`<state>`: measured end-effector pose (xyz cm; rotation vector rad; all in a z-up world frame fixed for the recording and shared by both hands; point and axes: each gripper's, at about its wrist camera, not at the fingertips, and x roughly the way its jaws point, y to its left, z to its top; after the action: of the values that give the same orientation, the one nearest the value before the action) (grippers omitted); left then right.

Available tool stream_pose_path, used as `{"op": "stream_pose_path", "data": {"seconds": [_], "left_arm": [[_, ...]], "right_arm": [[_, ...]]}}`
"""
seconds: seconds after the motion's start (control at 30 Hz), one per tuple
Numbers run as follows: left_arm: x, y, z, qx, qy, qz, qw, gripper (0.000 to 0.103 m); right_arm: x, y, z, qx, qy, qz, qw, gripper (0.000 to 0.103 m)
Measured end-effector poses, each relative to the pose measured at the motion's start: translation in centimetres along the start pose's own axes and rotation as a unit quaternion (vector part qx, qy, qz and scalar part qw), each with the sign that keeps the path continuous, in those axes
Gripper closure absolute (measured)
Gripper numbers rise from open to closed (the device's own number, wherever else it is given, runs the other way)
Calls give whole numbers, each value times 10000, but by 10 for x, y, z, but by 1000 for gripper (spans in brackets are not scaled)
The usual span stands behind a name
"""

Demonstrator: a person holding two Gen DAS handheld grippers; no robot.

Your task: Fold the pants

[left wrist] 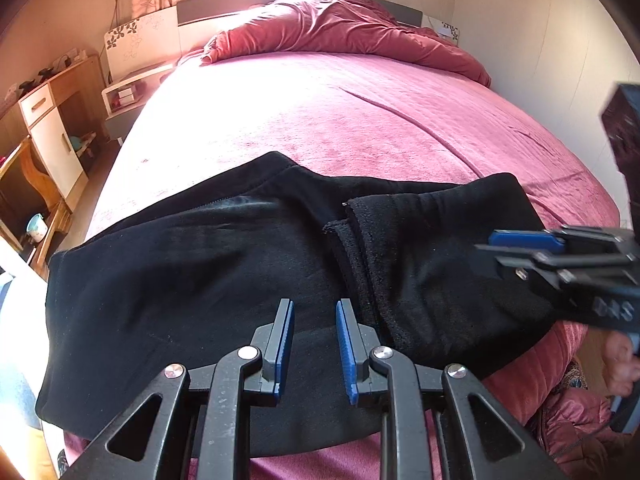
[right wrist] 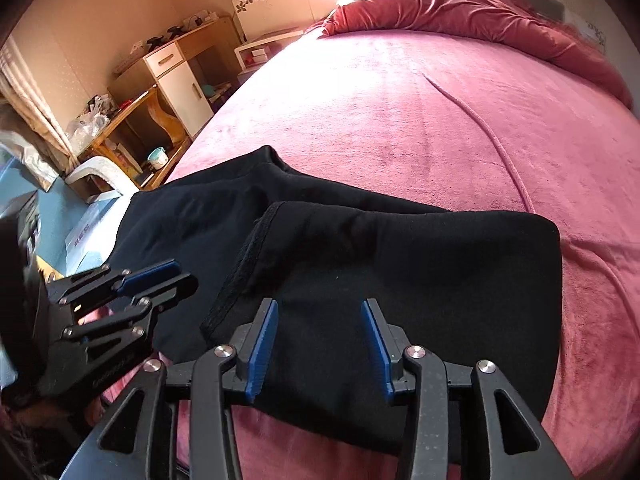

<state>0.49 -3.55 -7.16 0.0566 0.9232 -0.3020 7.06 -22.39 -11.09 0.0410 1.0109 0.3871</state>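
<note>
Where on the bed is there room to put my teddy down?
The pink bedspread is bare between the black pants at the near edge and the crumpled red duvet by the headboard. The near edge is crowded: pants plus both grippers.

Black pants [left wrist: 180,264] lie flat across the near edge of a bed [left wrist: 360,120] covered in pink, folded over on themselves: the right-hand portion is doubled back, its hemmed edge [right wrist: 240,264] resting on the layer beneath, the fabric smooth.
</note>
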Motion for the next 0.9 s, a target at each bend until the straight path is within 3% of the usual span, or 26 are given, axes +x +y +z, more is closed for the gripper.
{"op": "stream_pose_path", "data": {"seconds": [0.17, 0.4, 0.47, 0.53, 0.67, 0.77, 0.83, 0.87, 0.9], "left_arm": [[0, 8, -3, -159, 58, 11, 9999, 81], [-4, 15, -5, -231, 75, 30, 9997, 80], [-4, 17, -6, -253, 87, 31, 9996, 80], [-4, 20, -6, -313, 104, 20, 9995, 80], [-4, 30, -7, -532, 160, -26, 9985, 80], [-9, 53, -7, -1006, 247, -244, 9943, 79], [-15, 81, -9, -1521, 309, -345, 9873, 76], [-20, 98, -11, -1829, 312, -398, 9818, 73], [-25, 117, -15, -2146, 308, -391, 9754, 72]], "right_arm": [[-4, 22, -23, -483, 121, -39, 9988, 50], [27, 43, -33, -989, 378, -337, 9938, 51], [41, 43, -36, -1058, 564, -457, 9917, 68], [47, 45, -37, -1176, 543, -488, 9904, 94], [36, 47, -22, -960, 222, -495, 9939, 95], [41, 46, -22, -1036, 423, -456, 9927, 94], [53, 46, -31, -1112, 725, -349, 9905, 88], [52, 48, -35, -1204, 630, -372, 9900, 88], [50, 48, -36, -1228, 558, -328, 9903, 81]]}}
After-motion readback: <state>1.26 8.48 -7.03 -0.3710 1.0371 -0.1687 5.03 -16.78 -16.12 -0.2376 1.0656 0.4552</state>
